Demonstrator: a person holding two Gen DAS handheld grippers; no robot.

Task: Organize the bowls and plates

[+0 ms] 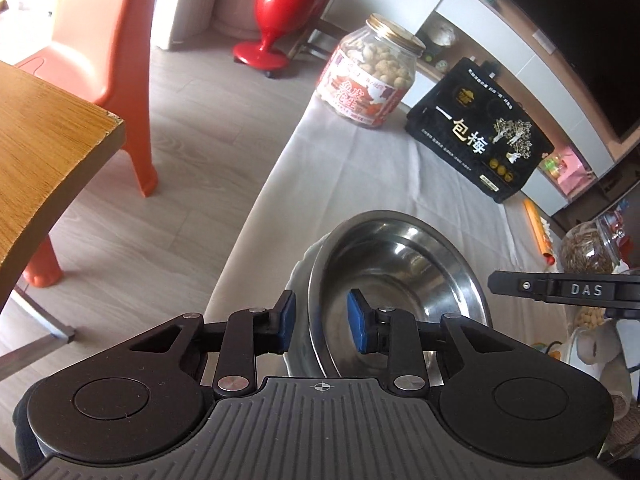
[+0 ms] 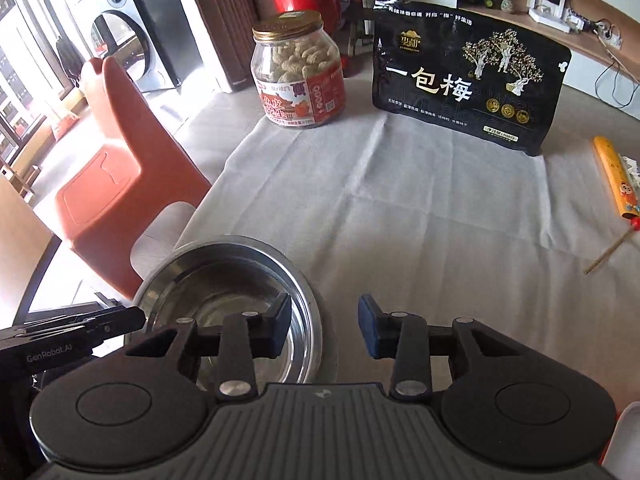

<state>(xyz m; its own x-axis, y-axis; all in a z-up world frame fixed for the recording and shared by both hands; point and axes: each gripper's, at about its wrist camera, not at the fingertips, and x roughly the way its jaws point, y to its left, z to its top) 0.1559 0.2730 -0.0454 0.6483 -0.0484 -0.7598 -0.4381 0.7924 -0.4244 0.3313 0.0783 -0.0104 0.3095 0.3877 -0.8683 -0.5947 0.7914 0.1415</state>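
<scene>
Left tool (image 1: 322,326): blue pads astride the bowl's (image 1: 396,276) rim, not visibly pressing.
Right tool (image 2: 325,326): angled down, parted, nothing between.
Bowl: round, shiny steel, nested on a white plate (image 1: 298,280).
Bench (image 2: 400,208): grey woven cloth.

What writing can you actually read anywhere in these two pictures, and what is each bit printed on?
"一包梅": big white characters on the black snack bag.
"DAS": on the right gripper's finger, seen from the left camera.
"GenRobot.AI": on the left gripper's body, seen from the right camera.
"花生": on the peanut jar label, partly readable; its other print is too small.
Small lines on the bag: too blurred.
</scene>
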